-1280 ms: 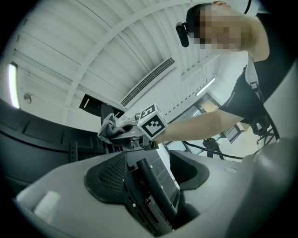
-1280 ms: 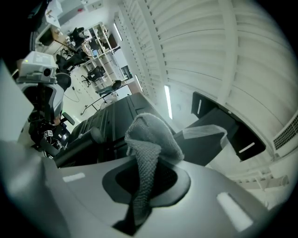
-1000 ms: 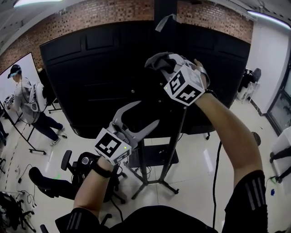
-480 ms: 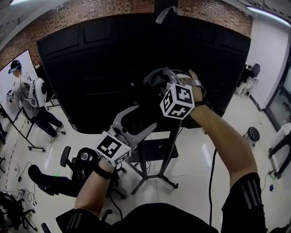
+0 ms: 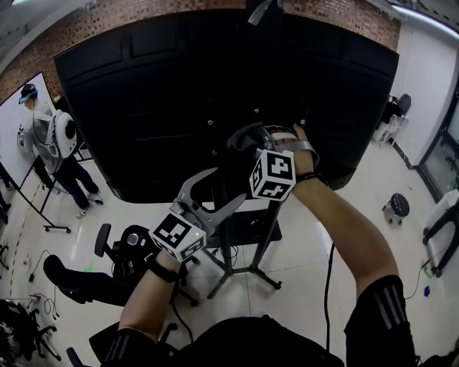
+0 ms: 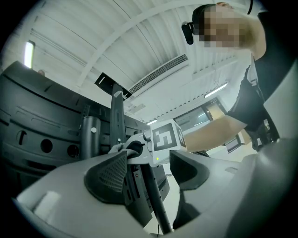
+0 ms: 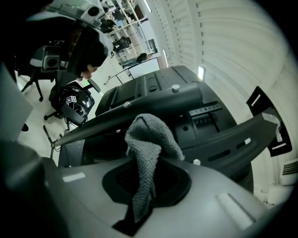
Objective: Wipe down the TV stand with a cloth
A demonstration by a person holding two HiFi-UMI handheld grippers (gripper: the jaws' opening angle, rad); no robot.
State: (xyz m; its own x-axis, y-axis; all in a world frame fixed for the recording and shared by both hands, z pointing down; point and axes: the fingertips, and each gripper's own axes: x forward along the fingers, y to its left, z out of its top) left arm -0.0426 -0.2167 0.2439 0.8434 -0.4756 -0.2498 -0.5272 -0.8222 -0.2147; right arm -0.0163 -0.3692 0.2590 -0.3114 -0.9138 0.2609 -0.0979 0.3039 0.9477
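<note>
The cloth (image 7: 150, 139) is grey and waffle-woven, the TV (image 5: 143, 107) black, the wall (image 5: 337, 13) red-brown brick.

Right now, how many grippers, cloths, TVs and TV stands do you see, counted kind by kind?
grippers: 2, the left gripper and the right gripper
grey cloth: 1
black TV: 1
TV stand: 1
total: 5

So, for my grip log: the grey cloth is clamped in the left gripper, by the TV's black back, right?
No: the right gripper is shut on the grey cloth, as the right gripper view shows. The left gripper is open and empty. The cloth is by the TV's black back.
</note>
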